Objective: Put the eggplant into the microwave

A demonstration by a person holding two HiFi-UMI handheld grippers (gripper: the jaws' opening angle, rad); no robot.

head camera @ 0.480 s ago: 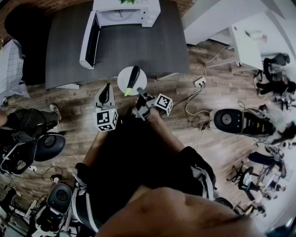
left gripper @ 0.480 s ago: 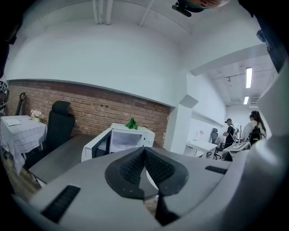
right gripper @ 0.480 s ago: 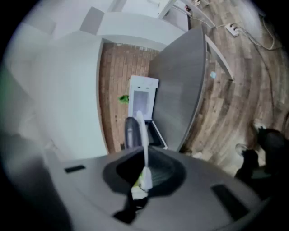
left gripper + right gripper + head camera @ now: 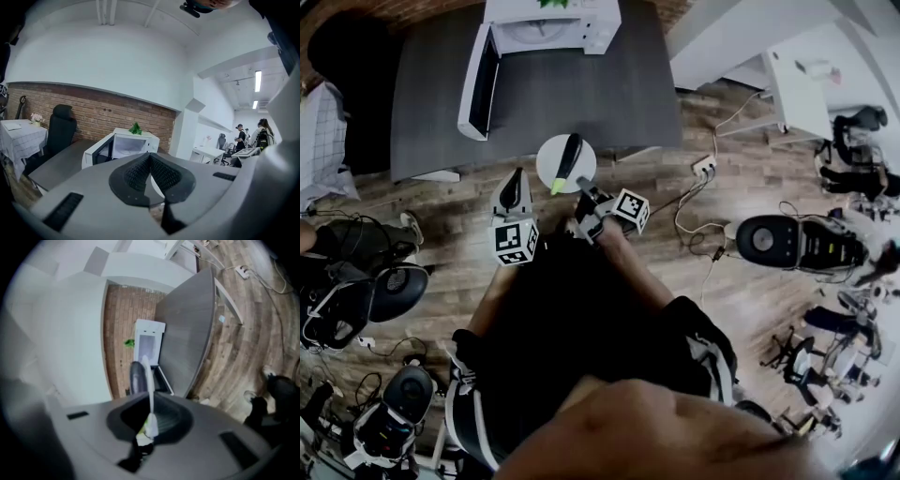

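Observation:
A dark purple eggplant (image 4: 571,152) with a green stem lies on a small white plate (image 4: 551,157), held in the air short of the grey table (image 4: 581,94). My right gripper (image 4: 582,195) is shut on the plate's near rim. In the right gripper view the plate (image 4: 149,380) shows edge-on, with the eggplant (image 4: 137,377) on its left face. My left gripper (image 4: 515,184) hangs just left of the plate, shut and empty, its pads (image 4: 140,171) meeting. The white microwave (image 4: 553,21) stands at the table's far edge with its door (image 4: 478,84) swung open to the left.
A black office chair (image 4: 342,47) stands at the table's far left. Cables and a power strip (image 4: 705,169) lie on the wooden floor to the right. Wheeled equipment (image 4: 792,242) stands on the floor at the right, more at the left. White desks stand far right.

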